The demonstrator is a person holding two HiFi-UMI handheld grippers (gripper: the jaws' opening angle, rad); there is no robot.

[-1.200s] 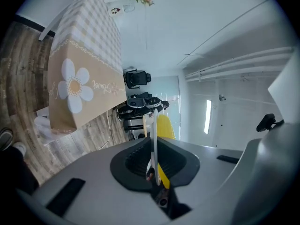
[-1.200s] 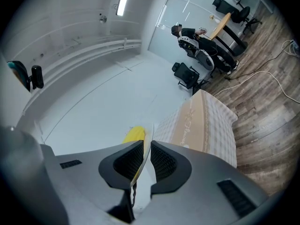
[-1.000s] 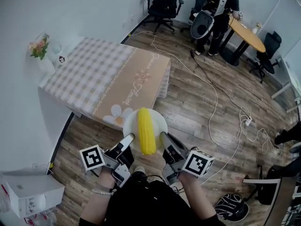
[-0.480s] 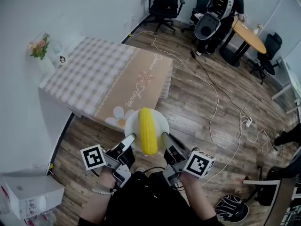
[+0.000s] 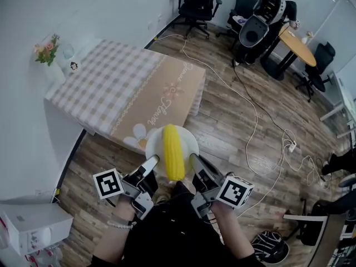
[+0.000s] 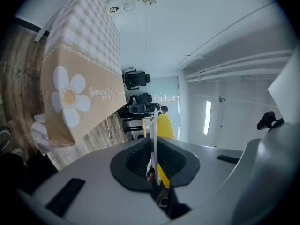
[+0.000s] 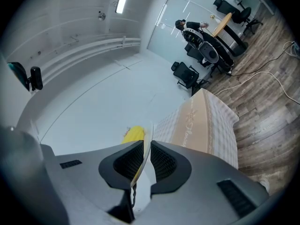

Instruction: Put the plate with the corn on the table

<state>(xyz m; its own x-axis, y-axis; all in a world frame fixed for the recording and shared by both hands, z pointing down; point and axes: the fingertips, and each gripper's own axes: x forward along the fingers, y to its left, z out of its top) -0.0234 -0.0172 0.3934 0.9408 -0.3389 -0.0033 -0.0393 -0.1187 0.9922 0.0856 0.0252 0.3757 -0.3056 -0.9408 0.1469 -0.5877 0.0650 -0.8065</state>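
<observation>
1. Two grippers in use: left gripper (image 5: 150,164) and right gripper (image 5: 194,163), each clamped on the rim of the same plate from opposite sides. Both gripper views show the pads pressing the thin white rim
2. One white plate (image 5: 189,142), held in the air over the wood floor (image 5: 233,127), just in front of the table's near end and not on the table top
3. One yellow corn cob (image 5: 173,152), lying lengthwise on the plate's middle, between the two grippers
4. One table (image 5: 122,90) under a checked cloth, with one flower vase (image 5: 47,52) at its far corner
5. Background: three black office chairs (image 5: 197,4), one round wooden table (image 5: 295,40), one person (image 5: 270,15) standing beside it
</observation>
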